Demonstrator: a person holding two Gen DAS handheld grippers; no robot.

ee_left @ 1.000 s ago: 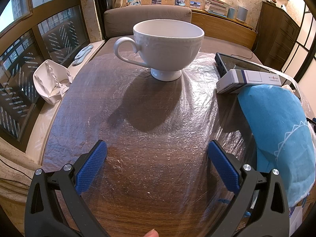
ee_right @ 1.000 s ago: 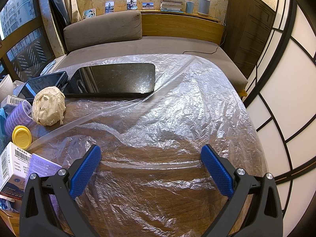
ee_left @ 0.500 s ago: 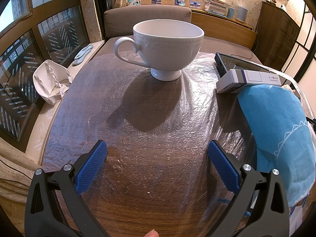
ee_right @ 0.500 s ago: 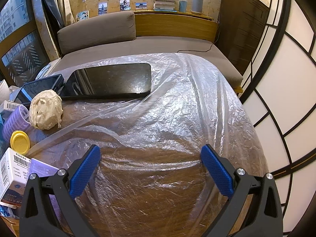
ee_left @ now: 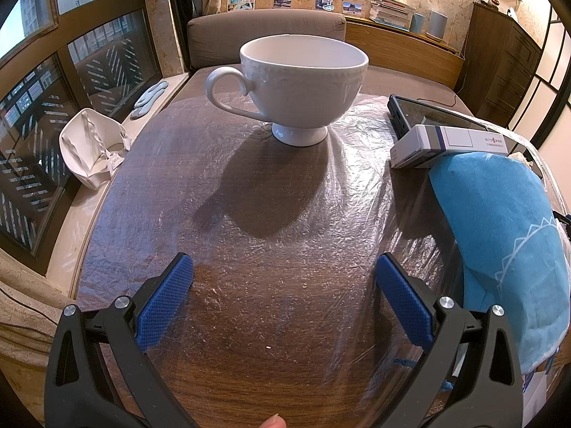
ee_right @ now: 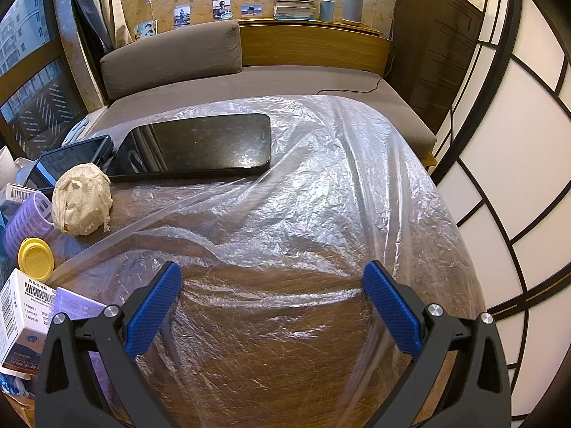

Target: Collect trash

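A crumpled beige paper ball [ee_right: 81,202] lies on the plastic-covered wooden table [ee_right: 285,339], at the left of the right wrist view. My right gripper [ee_right: 273,278] is open and empty, low over the wrinkled plastic sheet [ee_right: 321,196], to the right of and nearer than the ball. My left gripper [ee_left: 283,271] is open and empty over the table [ee_left: 249,321], in front of a white footed cup [ee_left: 299,82]. A crumpled white bag [ee_left: 89,149] lies on the window ledge at the left.
A large black tablet [ee_right: 200,146] and a smaller tablet [ee_right: 67,164] lie behind the ball. A purple hair roller [ee_right: 25,221], a yellow lid [ee_right: 35,258] and white boxes [ee_right: 21,317] crowd the left. A blue cloth [ee_left: 499,249] and a white box [ee_left: 449,144] lie right of the cup.
My right gripper has drifted a little to the left and forward, so the paper ball and tablet sit slightly further right in view. The left gripper has stayed still.
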